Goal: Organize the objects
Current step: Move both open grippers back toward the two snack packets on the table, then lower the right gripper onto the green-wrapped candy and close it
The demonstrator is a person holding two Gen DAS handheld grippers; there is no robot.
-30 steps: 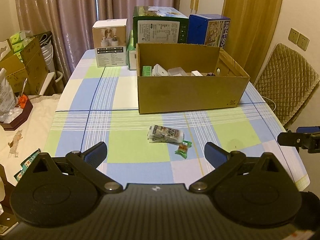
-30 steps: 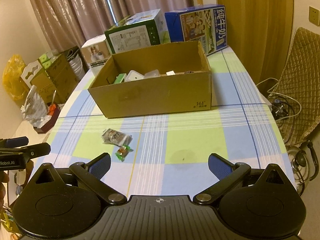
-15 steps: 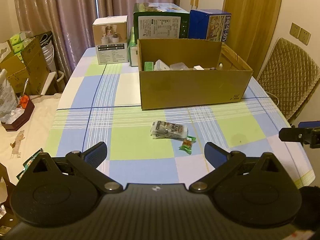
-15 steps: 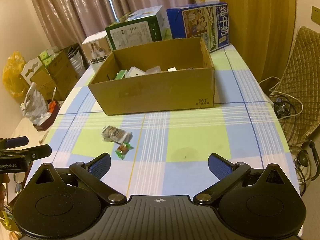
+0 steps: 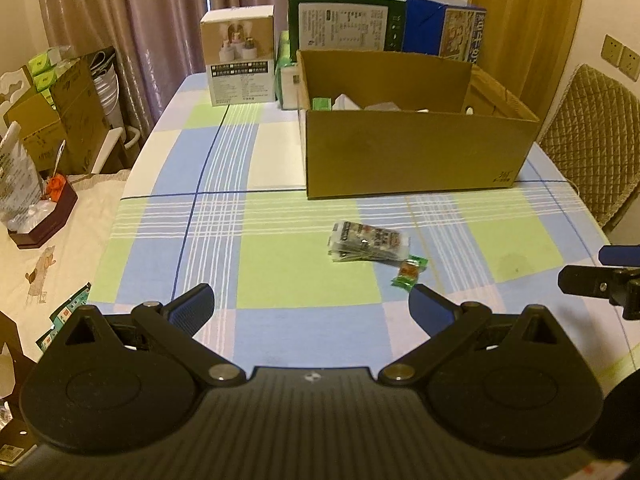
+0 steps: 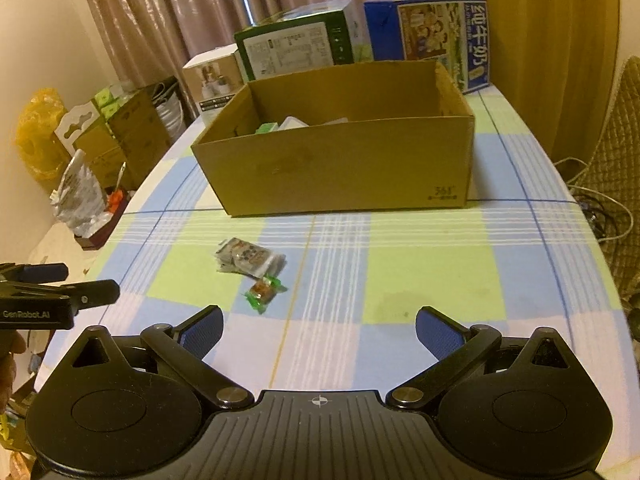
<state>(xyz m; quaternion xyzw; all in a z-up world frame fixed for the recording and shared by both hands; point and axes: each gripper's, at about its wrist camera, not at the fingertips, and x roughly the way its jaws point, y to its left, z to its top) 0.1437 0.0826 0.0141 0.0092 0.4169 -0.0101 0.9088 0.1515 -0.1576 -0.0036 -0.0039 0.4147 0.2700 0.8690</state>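
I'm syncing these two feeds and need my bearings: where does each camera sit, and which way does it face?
Left wrist: rides the open left gripper, facing the brown cardboard box; the right gripper shows at right.
Right wrist: rides the open right gripper, facing the same box; the left gripper shows at left.
Shared: the box, silvery snack packet, green-wrapped candy.

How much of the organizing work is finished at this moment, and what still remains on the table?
Done: several items already lie inside the cardboard box. In hand: nothing; the left gripper and the right gripper are both open and empty above the tablecloth. Left: the clear snack packet and the small green candy lie on the cloth in front of the box, outside it.
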